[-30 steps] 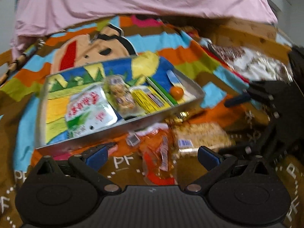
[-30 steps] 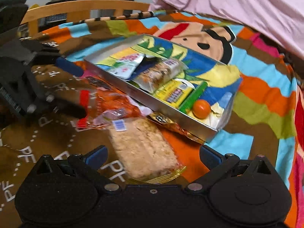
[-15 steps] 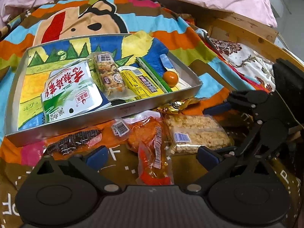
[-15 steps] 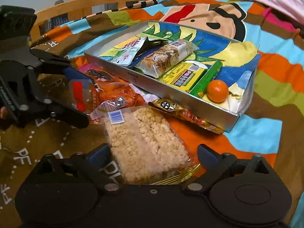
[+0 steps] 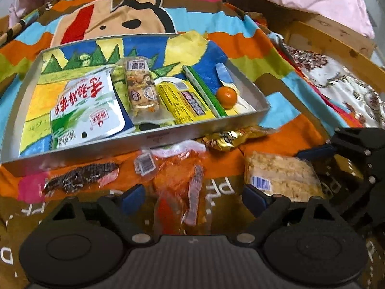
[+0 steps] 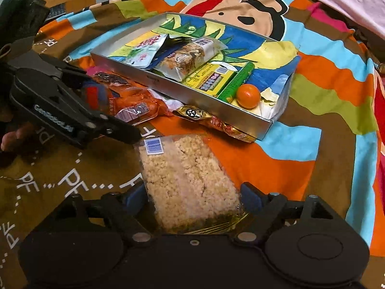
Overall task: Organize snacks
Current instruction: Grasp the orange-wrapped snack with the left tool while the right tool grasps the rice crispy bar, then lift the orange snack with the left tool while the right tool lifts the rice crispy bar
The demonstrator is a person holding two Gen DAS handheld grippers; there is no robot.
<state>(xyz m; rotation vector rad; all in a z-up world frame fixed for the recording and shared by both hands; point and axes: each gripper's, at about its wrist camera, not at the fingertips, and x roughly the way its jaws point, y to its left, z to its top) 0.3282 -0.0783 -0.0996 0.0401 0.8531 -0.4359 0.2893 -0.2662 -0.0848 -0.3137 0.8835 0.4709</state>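
You are straddling the rice-crisp pack (image 6: 190, 183) with your right gripper (image 6: 192, 196), its fingers spread and nothing pinched yet, while your left gripper (image 5: 192, 198), likewise spread, is bracketing the orange snack packet (image 5: 181, 190), seemingly for pickup. Beyond both, the tray (image 5: 197, 130) is presenting its near wall, with the open floor showing at its far-left end.

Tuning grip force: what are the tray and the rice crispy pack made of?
Tray: looks like thin sheet metal, matte silver with folded walls; could be foil-faced card. Rice crispy pack: clear glossy plastic film, contents visible through it, barcode sticker on top; the puffed-grain block inside is likely brittle. It lies between the right gripper's open fingers.
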